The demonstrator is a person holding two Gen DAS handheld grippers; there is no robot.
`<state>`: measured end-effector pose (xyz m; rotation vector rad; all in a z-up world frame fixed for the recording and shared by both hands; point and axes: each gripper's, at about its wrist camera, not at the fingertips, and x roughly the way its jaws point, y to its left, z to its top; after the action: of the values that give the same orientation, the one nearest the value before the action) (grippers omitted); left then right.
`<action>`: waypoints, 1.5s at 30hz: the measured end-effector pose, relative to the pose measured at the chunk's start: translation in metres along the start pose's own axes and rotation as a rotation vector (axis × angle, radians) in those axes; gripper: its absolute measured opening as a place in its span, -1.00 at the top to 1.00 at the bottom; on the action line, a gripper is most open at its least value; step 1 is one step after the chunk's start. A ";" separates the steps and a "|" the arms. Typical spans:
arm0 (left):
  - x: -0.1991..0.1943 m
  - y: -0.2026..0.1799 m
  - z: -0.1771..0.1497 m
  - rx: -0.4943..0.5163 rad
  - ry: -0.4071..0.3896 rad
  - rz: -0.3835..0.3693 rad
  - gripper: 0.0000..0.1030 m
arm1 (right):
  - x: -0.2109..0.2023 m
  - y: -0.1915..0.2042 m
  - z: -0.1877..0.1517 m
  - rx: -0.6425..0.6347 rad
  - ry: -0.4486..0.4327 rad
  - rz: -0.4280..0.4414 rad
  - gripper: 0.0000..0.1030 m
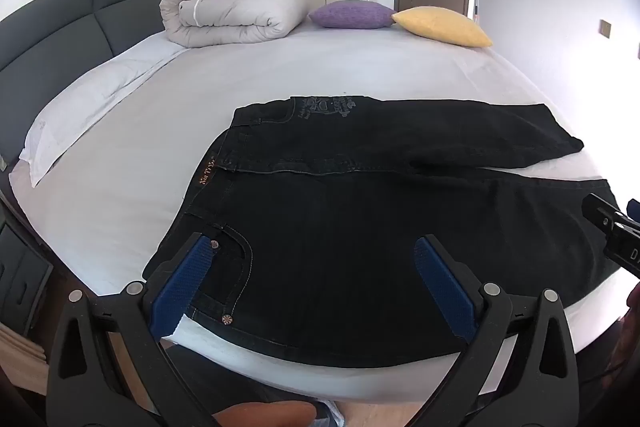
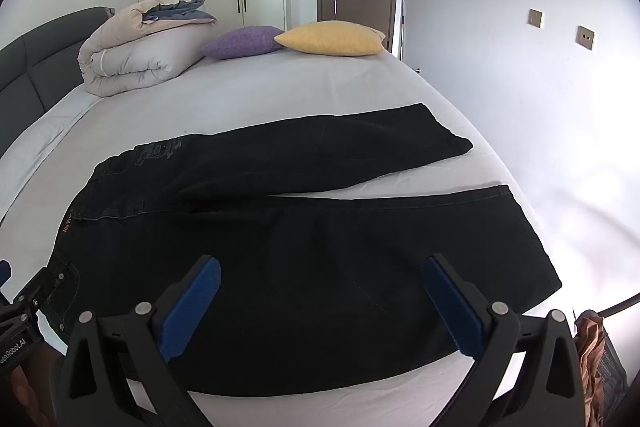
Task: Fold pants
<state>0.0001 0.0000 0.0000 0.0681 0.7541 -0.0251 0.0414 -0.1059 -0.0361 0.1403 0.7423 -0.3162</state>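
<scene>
Black jeans lie flat on the white bed, waistband to the left, both legs spread toward the right; they also show in the right wrist view. My left gripper is open and empty, just above the near hip and front pocket. My right gripper is open and empty above the near leg. The right gripper's body shows at the right edge of the left wrist view; the left gripper's body shows at the left edge of the right wrist view.
A rolled beige duvet, a purple pillow and a yellow pillow lie at the far side of the bed. A grey headboard stands left. Wardrobes and a door stand behind. A wall runs along the right.
</scene>
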 end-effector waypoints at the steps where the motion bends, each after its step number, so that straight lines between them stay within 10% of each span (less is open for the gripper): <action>1: 0.000 0.000 0.000 -0.003 -0.003 -0.003 -1.00 | 0.000 0.000 0.000 0.000 0.000 0.000 -1.00; 45: 0.004 0.005 -0.005 -0.008 0.003 -0.004 -1.00 | 0.005 0.019 -0.010 -0.014 0.008 0.010 -1.00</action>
<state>-0.0005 0.0053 -0.0061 0.0593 0.7572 -0.0254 0.0448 -0.0865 -0.0460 0.1323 0.7516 -0.3016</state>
